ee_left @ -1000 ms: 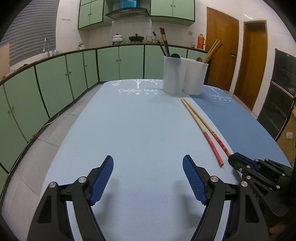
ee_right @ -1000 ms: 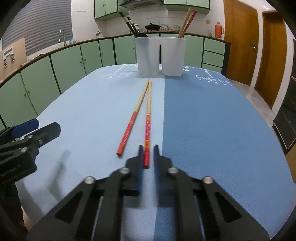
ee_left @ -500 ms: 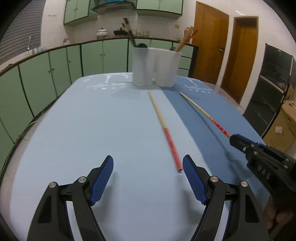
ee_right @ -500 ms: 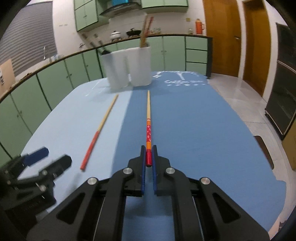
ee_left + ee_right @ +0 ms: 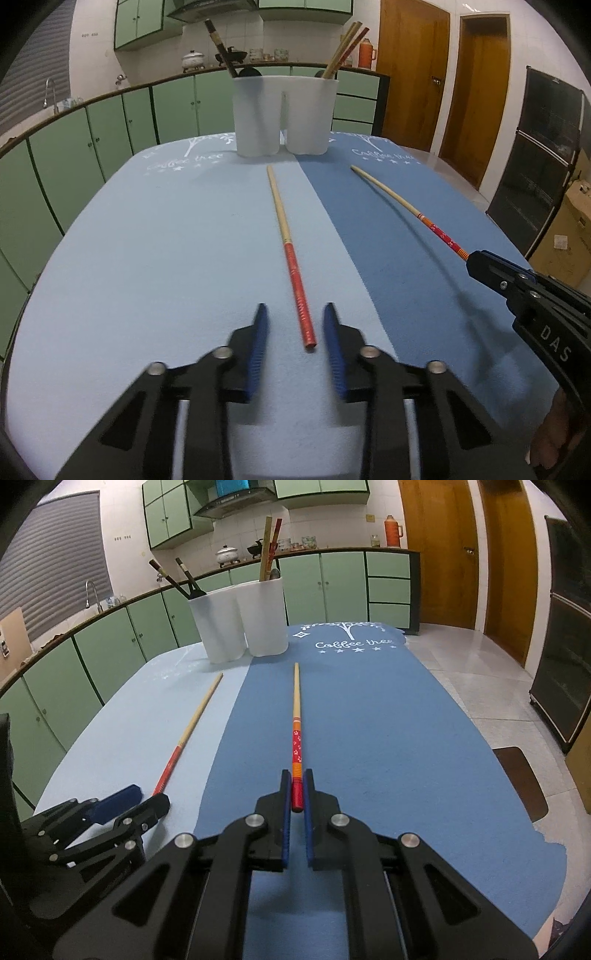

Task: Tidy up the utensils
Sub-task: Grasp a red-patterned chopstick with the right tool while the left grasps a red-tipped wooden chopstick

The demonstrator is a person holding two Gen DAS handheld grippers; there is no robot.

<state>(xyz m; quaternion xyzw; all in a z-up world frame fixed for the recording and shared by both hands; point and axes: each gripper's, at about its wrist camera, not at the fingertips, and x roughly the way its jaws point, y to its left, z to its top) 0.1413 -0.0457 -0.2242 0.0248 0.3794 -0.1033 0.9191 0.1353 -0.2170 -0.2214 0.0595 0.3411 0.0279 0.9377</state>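
A chopstick with a plain red handle (image 5: 291, 258) lies on the light blue cloth, its tip toward the white two-compartment holder (image 5: 284, 114). My left gripper (image 5: 295, 308) straddles its red end. The jaws are closing, and a gap still shows between each blue pad and the stick. My right gripper (image 5: 297, 794) is shut on the red end of a second chopstick (image 5: 296, 716) with an orange and flowered band, which points at the holder (image 5: 240, 620). The left view shows that gripper (image 5: 476, 258) at the right. The right view shows the left gripper (image 5: 147, 797) at the lower left.
The holder has dark chopsticks (image 5: 218, 44) in its left compartment and light ones (image 5: 345, 44) in its right. The table (image 5: 147, 258) wears a two-tone blue cloth. Green cabinets ring the room, with a floor drop past the table's right edge (image 5: 517, 794).
My left gripper came up to the red end of the lying chopstick and its jaws narrowed around it. My right gripper carried its chopstick off to the right, away from the other one.
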